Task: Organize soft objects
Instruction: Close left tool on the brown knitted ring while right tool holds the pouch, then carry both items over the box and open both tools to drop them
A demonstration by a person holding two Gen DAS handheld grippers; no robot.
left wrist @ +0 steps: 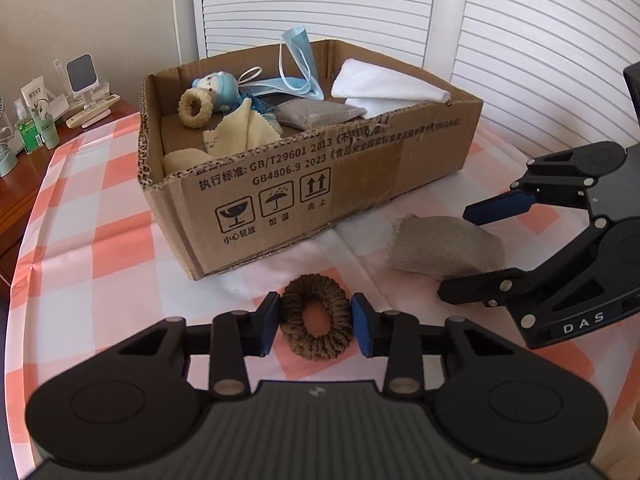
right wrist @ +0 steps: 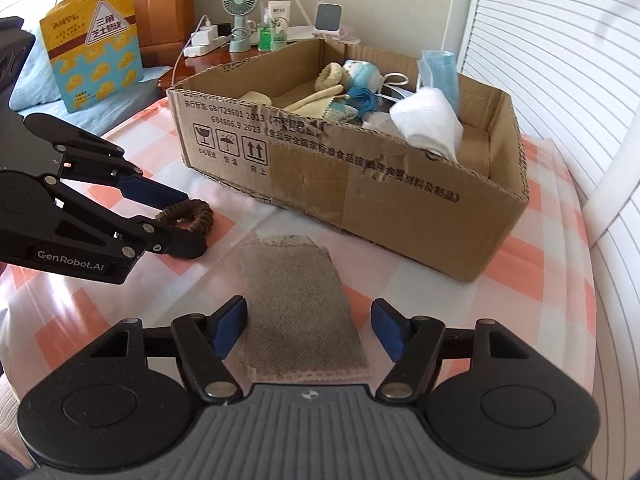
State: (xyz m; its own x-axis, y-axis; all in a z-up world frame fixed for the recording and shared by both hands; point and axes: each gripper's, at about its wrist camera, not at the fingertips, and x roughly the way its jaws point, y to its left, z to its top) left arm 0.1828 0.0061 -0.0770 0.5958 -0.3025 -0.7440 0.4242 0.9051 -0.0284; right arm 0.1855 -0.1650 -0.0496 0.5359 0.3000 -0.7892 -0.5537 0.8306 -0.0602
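Observation:
A brown knitted scrunchie point(left wrist: 316, 286) lies on the checked cloth in front of the cardboard box point(left wrist: 360, 184). My left gripper point(left wrist: 317, 324) has a blue pad touching each side of it, and the ring looks slightly squeezed. The right wrist view shows the same grip on the scrunchie point(right wrist: 196, 216) by the left gripper point(right wrist: 186, 222). A grey fabric pouch point(right wrist: 300, 300) lies flat to the right of the scrunchie. My right gripper point(right wrist: 309, 328) straddles it, open, with a gap between each pad and the pouch. From the left wrist view the right gripper point(left wrist: 458, 254) stands over the pouch point(left wrist: 424, 240).
The box point(right wrist: 400, 200) holds a cream scrunchie point(left wrist: 195, 107), a blue plush toy point(left wrist: 220, 86), a face mask point(left wrist: 298, 46), a white cloth point(left wrist: 384, 84), yellow cloths and another grey pouch. A wooden side table point(right wrist: 208, 58) with bottles and a fan stands behind; a yellow snack bag point(right wrist: 94, 44) leans far left.

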